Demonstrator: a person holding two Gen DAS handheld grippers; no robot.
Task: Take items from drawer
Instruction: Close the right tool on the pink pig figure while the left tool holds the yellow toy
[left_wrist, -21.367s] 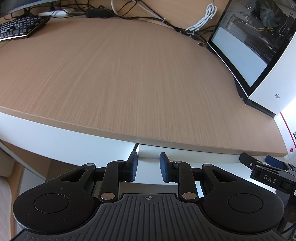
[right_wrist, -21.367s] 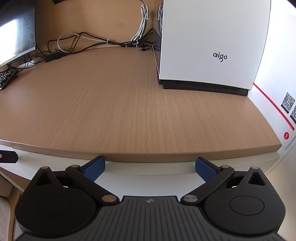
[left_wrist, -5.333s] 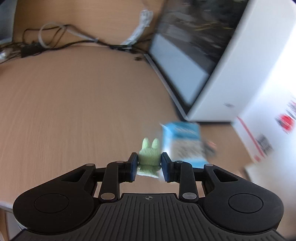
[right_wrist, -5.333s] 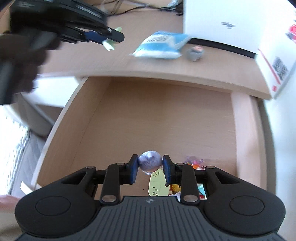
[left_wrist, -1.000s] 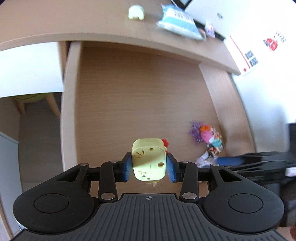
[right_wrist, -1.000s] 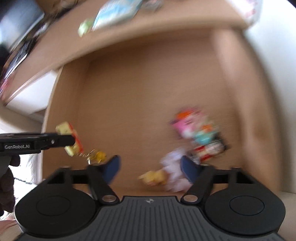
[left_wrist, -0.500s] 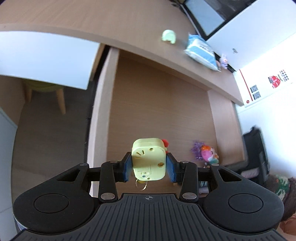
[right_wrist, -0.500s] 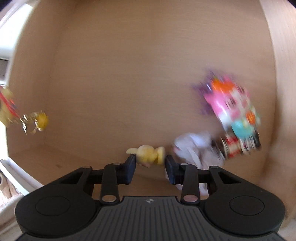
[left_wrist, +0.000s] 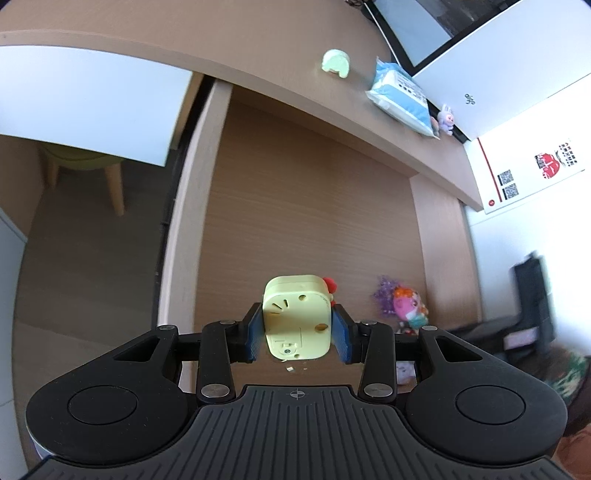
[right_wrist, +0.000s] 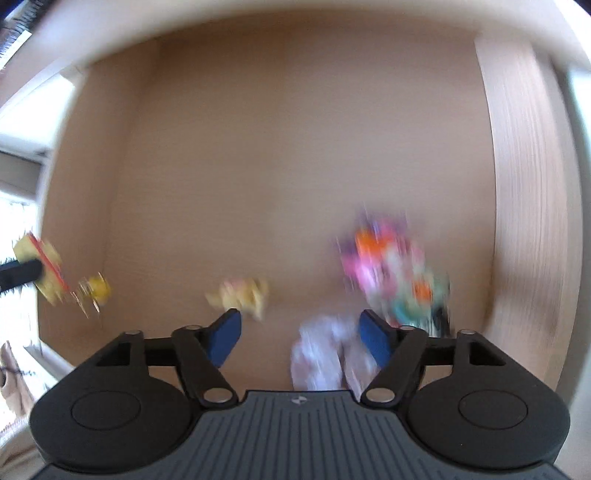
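The left gripper (left_wrist: 298, 330) is clamped on a pale yellow box toy (left_wrist: 295, 317), its blue pads pressed against both sides, with a bit of red showing at the toy's upper right corner. It hangs above the open drawer (left_wrist: 295, 206), near the drawer's left wall and front end. Ahead of it and off to its right a pink and orange doll (left_wrist: 406, 308) lies on the drawer floor near the right wall, purple tinsel sticking out at its top. Far ahead, up on the desk (left_wrist: 258, 40), sit a green toy (left_wrist: 335, 63), a blue packet (left_wrist: 400, 98) and, just beside the packet, a small purple bunny (left_wrist: 445, 118). The right gripper (right_wrist: 300, 338) points down into the drawer (right_wrist: 277, 166) with its jaws opening and nothing pressed between the pads; the view is badly blurred. A small yellow toy (right_wrist: 242, 293) lies on the floor just ahead of its left finger, and a white crumpled thing (right_wrist: 325, 354) lies under the gap, nearer its right finger; I cannot tell if either touches a pad. The colourful doll (right_wrist: 391, 273) is ahead to its right. Far off to its left the box toy (right_wrist: 40, 273) shows in the other gripper (right_wrist: 20, 275), a small yellow charm (right_wrist: 94, 290) dangling below it.
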